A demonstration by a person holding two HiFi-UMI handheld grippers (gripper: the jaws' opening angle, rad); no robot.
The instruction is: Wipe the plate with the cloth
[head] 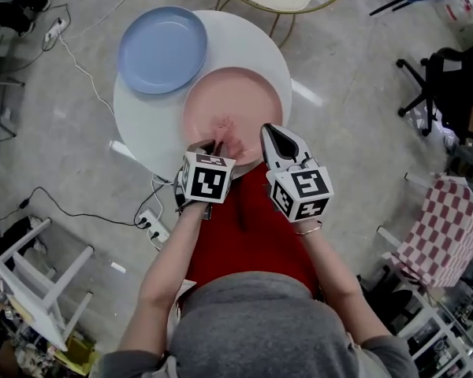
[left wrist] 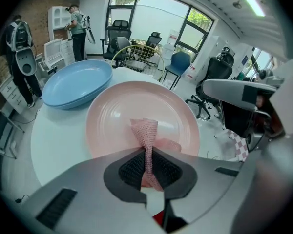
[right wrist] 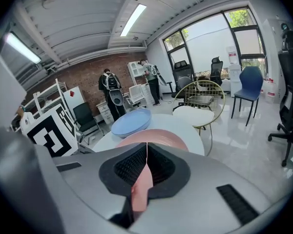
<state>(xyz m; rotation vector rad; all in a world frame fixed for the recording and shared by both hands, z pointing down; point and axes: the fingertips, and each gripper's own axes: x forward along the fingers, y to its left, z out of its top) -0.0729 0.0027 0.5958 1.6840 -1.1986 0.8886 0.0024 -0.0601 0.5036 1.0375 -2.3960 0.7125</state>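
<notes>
Trouble likeliest at the cloth (left wrist: 145, 130): held only as a narrow, twisted fold, pressed between the fingers of the left gripper (left wrist: 149, 155), with a small loose tuft lying on the pink plate (head: 229, 101) just ahead of them. Judged liable to slide out or bunch up under a firm sweep, leaving hard fingertips to rub the glaze instead of fabric.

Second hazard at the right gripper (right wrist: 146, 152): fingers closed together, seemingly nipping the near right rim of the pink plate, with pink visible in the slit between the pads. Thin hold on a smooth edge, so likely to slip under a sideways shove from the wiping, letting the plate skate across the round white desk (head: 142, 124) toward the blue plate (head: 162, 50), set just beside it at the far left. Pink plate also close to the near edge of the desk, so a pull toward the body judged risky.

Pose: both forearms stretched forward from the body, side by side, marker cubes turned up toward the head camera. Left gripper angled forward and down over the near rim of the pink plate, about its middle. Right gripper just beside it on the right, pointed the same way, tip at the rim. Cloth low on the near part of the plate, most of the surface beyond it bare.
</notes>
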